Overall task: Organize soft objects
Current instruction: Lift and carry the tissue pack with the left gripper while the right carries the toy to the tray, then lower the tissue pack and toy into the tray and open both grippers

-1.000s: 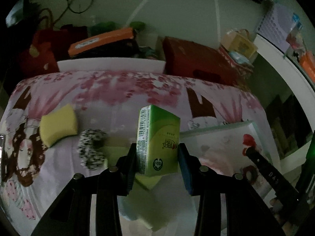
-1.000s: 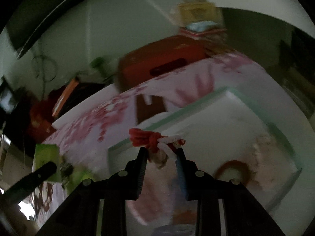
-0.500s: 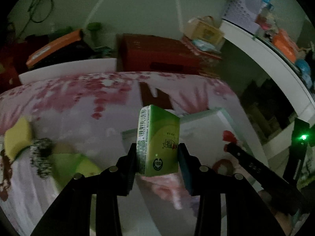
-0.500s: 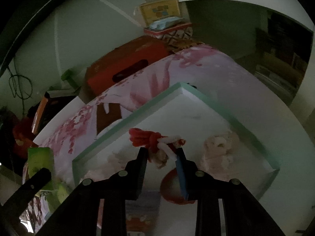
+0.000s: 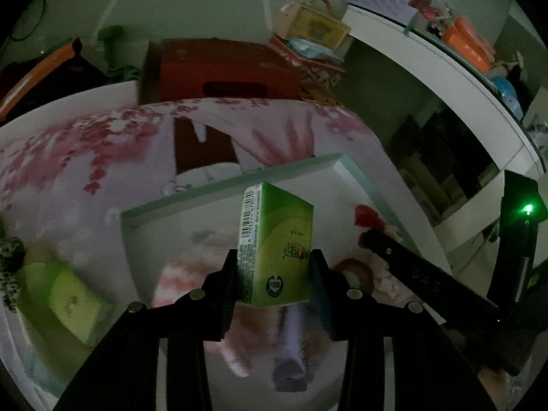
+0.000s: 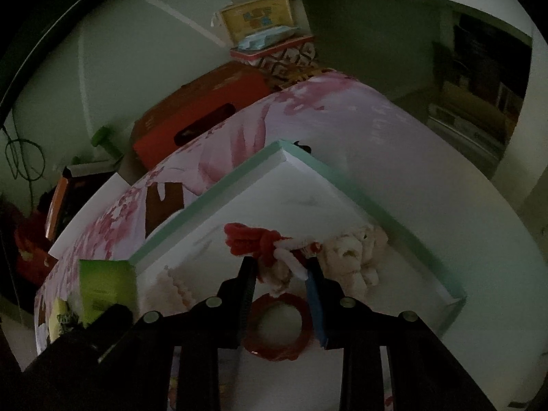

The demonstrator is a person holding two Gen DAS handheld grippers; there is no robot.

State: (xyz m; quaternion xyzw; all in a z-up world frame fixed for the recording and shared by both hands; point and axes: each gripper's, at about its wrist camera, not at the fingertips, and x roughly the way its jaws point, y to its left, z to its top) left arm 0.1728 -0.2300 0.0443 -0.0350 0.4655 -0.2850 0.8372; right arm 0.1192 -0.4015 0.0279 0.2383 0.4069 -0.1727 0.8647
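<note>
Both grippers clamped: left gripper (image 5: 274,274) on green tissue pack (image 5: 277,243), right gripper (image 6: 281,274) on red-and-white plush toy (image 6: 267,246); I have carried both over white mint-rimmed tray (image 6: 342,185), release next.

Surface: a bed or table draped in a pink floral cloth (image 6: 342,113); which of the two cannot be told.
Ahead of both grippers: a shallow white box with a pale green rim (image 5: 222,185) is laid directly on the cloth.
Left of the left gripper: a yellow-green soft block (image 5: 65,294) is seen on the cloth beside the box's left wall, blurred.
Further left: a black-and-white speckled soft piece (image 5: 10,263) lies at the picture's edge, just beside the block.
</note>
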